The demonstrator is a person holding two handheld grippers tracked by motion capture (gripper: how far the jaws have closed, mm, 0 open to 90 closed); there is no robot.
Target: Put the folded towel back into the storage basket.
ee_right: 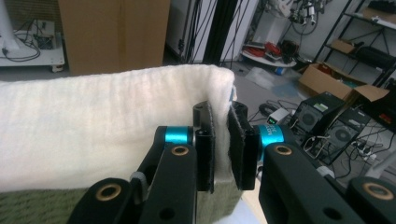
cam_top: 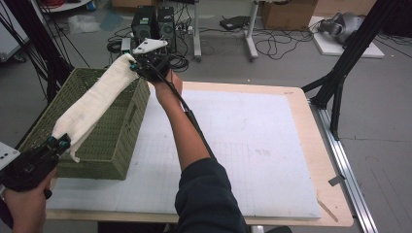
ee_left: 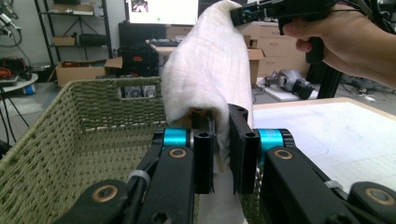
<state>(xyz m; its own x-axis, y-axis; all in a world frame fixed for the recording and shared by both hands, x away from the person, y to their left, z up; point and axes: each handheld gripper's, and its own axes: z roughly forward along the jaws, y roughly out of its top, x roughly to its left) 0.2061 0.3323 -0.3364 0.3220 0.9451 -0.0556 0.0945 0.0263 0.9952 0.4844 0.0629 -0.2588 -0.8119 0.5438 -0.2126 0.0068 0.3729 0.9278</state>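
Cloth (cam_top: 94,103): one white, textured cloth, folded or bunched into a long band. It is stretched in the air between the two grippers, running from lower left to upper centre in the high view, above the basket (cam_top: 111,141). A short loose end hangs below the left grip. It does not appear to rest on the basket.

Left gripper (cam_top: 58,141): held in the person's left hand at the near left of the high view. Jaws closed on the near end of the cloth; in the left gripper view (ee_left: 221,154) the fabric is pinched between the two black pads and rises away from them toward the other gripper.

Right gripper (cam_top: 137,65): held in the right hand, arm reaching forward over the table's left part, above the basket's far right corner. Jaws closed on the far end of the cloth; in the right gripper view (ee_right: 221,149) the cloth's folded edge is clamped between the pads and the band extends off to the left. A grey plate sits on top of it, and a black cable trails along the forearm.

Basket: one, olive green, woven, rectangular, with a handle slot in its end wall. It stands on the left edge of the table, partly overhanging the mat (cam_top: 252,145). Its inside, where visible, holds nothing.

Mat: white, gridded, covering most of the wooden table (cam_top: 318,160).

Surroundings: grey floor with cables, computer towers and cardboard boxes beyond the table.
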